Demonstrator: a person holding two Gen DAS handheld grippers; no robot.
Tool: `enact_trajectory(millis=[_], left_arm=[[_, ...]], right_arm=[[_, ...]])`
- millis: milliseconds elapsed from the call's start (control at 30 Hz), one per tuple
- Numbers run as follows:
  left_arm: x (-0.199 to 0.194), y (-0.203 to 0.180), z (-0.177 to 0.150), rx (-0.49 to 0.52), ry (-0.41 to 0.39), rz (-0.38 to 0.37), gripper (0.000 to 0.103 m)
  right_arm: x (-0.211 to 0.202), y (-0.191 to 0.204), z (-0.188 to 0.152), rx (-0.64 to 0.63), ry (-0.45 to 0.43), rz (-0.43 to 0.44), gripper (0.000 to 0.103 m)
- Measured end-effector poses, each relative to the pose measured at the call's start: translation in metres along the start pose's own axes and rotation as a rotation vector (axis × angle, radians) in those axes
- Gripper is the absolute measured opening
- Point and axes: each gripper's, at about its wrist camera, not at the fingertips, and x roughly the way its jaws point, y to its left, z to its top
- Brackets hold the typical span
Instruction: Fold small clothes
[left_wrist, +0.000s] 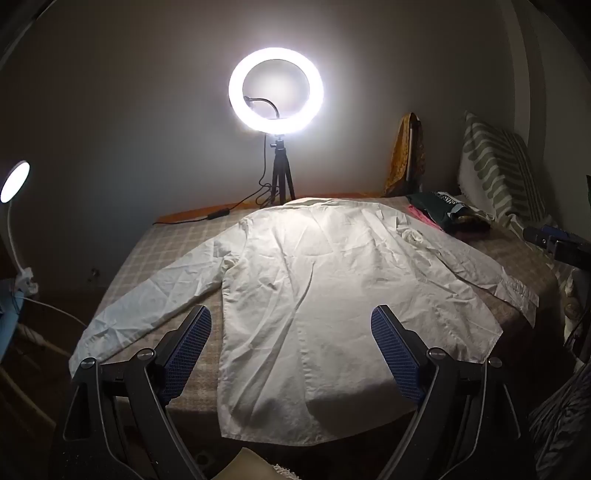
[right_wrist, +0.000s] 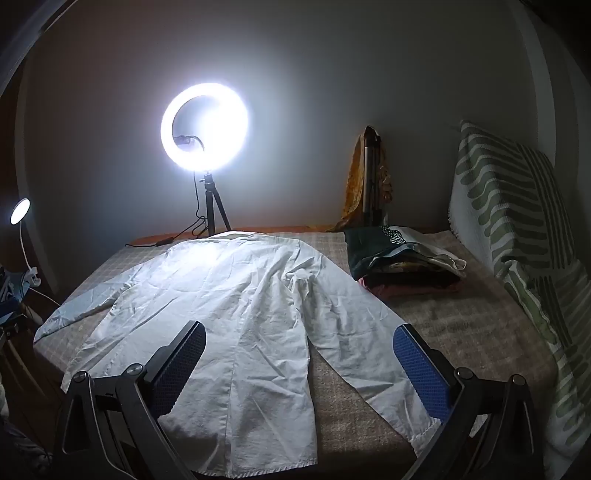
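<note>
Left gripper (left_wrist: 291, 328): jaws wide apart, empty, above hem. Wrinkled white long-sleeved cotton shirt (left_wrist: 314, 280): spread flat mid-bed (left_wrist: 166, 240), hem at near edge, sleeves outstretched. Right gripper (right_wrist: 300, 345): jaws wide apart, empty, above right sleeve.

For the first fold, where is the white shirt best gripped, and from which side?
Probably the cuff of the right sleeve, approached from the near bed edge. The white shirt lies flat, back up, sleeves spread; that cuff lies between the open right gripper fingers, free to lift inward.
</note>
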Motion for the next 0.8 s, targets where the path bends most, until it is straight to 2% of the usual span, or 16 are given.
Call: enact_trajectory(millis=[800], left_arm=[[-0.0081,0.0018,0.0051,-0.01,-0.032,0.016,0.089]], right_arm=[[0.0023,0.0062,0.0006,-0.012,0.0,0.001,0.103]])
